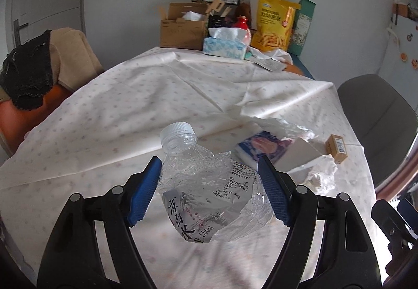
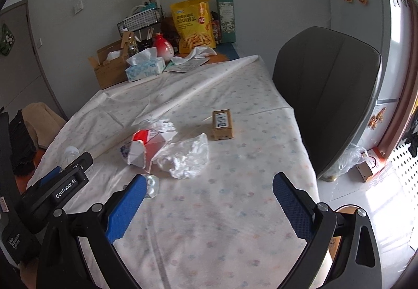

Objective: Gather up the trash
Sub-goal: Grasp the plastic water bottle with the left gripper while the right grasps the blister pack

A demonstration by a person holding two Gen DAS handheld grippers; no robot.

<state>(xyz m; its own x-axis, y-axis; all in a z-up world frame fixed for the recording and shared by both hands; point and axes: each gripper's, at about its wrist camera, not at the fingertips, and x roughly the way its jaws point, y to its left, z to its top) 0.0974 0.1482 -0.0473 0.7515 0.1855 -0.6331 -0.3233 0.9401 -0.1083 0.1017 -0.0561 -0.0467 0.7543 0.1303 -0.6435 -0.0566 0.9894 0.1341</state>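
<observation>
My left gripper [image 1: 209, 184] is shut on a crushed clear water bottle [image 1: 203, 184] with a white cap and holds it above the table. Its blue pads [image 1: 143, 194] press the bottle's sides. In the right wrist view the left gripper's body [image 2: 60, 184] shows at the left, with the bottle's cap end [image 2: 70, 153] behind it. My right gripper [image 2: 209, 200] is open and empty over the near table. Ahead of it lie a torn red and white carton [image 2: 146, 145], crumpled white plastic [image 2: 185, 155] and a small brown box [image 2: 222, 124].
The table wears a pale dotted cloth [image 2: 209, 223]. At its far end stand a tissue box [image 2: 145, 68], a cardboard box [image 2: 109, 64], a yellow snack bag [image 2: 194, 22] and a wire basket. A grey chair [image 2: 329, 95] stands at the right edge; a fridge is beyond.
</observation>
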